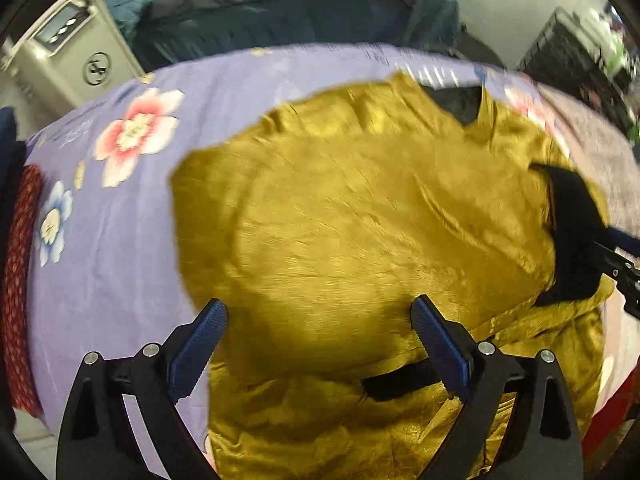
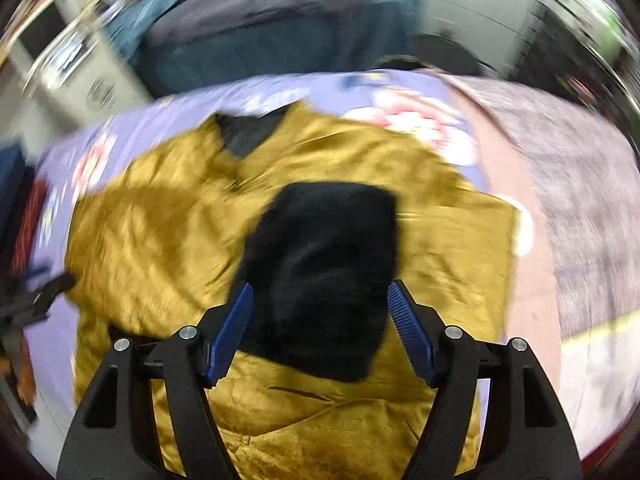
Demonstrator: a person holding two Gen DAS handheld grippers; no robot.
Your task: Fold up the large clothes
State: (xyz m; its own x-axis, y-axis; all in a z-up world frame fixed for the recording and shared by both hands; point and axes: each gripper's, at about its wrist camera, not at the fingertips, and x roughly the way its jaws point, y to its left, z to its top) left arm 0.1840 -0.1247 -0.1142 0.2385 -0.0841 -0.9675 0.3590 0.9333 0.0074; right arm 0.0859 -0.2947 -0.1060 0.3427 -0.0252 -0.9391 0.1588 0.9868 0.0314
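The left gripper (image 1: 318, 312) stands with its blue-padded jaws wide apart and nothing between them, poised over the shiny mustard-yellow satin garment (image 1: 360, 216). The right gripper (image 2: 320, 296) also has its jaws spread; a black fabric cuff (image 2: 320, 276) of the garment sits in the gap, and the blur hides whether the pads touch it. The garment lies partly folded on a lilac bedsheet printed with pink and white flowers (image 1: 120, 184), its black-lined neck opening (image 1: 460, 100) toward the far edge. A mauve blanket (image 2: 580, 200) lies beside the sheet; a dark blue quilt (image 1: 280, 20) is heaped beyond.
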